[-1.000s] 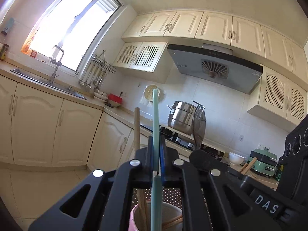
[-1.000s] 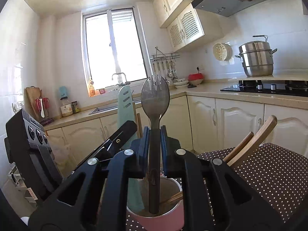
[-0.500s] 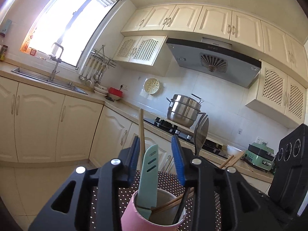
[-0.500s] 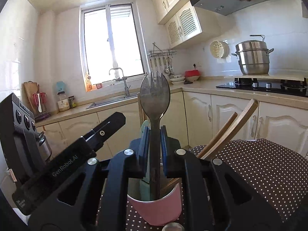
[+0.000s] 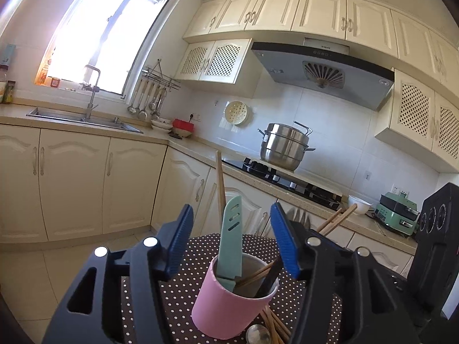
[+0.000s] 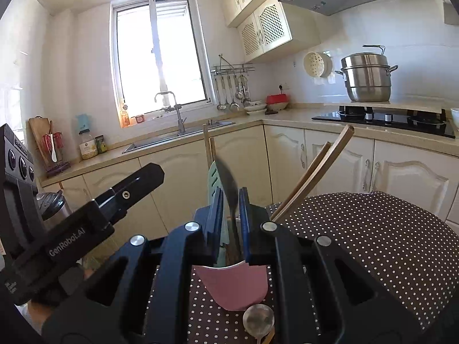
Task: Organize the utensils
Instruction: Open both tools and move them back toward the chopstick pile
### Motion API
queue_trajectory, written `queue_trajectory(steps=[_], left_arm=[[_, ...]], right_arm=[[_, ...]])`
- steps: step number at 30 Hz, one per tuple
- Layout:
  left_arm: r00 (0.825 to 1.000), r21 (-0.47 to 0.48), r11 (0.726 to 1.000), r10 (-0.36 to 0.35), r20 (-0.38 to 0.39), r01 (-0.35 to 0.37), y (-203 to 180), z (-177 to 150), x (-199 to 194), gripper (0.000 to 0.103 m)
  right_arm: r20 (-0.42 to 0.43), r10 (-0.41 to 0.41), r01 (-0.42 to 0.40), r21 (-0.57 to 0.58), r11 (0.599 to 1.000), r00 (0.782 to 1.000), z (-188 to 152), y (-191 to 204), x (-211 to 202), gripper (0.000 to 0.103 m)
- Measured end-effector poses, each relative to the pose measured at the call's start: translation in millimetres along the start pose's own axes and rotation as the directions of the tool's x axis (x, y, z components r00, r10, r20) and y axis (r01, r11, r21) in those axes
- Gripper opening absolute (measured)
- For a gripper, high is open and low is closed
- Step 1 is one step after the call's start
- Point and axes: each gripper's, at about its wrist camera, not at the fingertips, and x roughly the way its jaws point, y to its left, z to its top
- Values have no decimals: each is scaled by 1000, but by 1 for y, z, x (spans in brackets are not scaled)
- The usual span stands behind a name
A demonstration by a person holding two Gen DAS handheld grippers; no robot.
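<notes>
A pink cup stands on a dark polka-dot table. It holds a teal knife, wooden chopsticks and a dark spork. My left gripper is open and empty, its blue pads on either side of the knife, apart from it. In the right wrist view my right gripper stands just above the cup; its jaws stand slightly apart around the dark spork, which looks blurred. A metal spoon lies on the table before the cup.
Loose chopsticks lie by the spoon at the cup's base. Cream kitchen cabinets, a sink and a stove with a steel pot line the walls behind. A black appliance stands at the right.
My left gripper opened and let the teal knife drop into the cup, then pulled back. My right gripper loosened on the spork, which has slid down into the cup.
</notes>
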Motion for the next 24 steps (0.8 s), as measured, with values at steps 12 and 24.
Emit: queue_trajectory(steps=[12, 24], left_arm=[[994, 31, 1000, 3, -107, 0, -16, 3, -34, 65], [874, 70, 994, -40, -484, 84, -64, -38, -13, 65]], right_arm=[[14, -33, 33, 2, 999, 999, 7, 1, -46, 21], [-83, -104, 102, -35, 994, 991, -11, -26, -90, 21]])
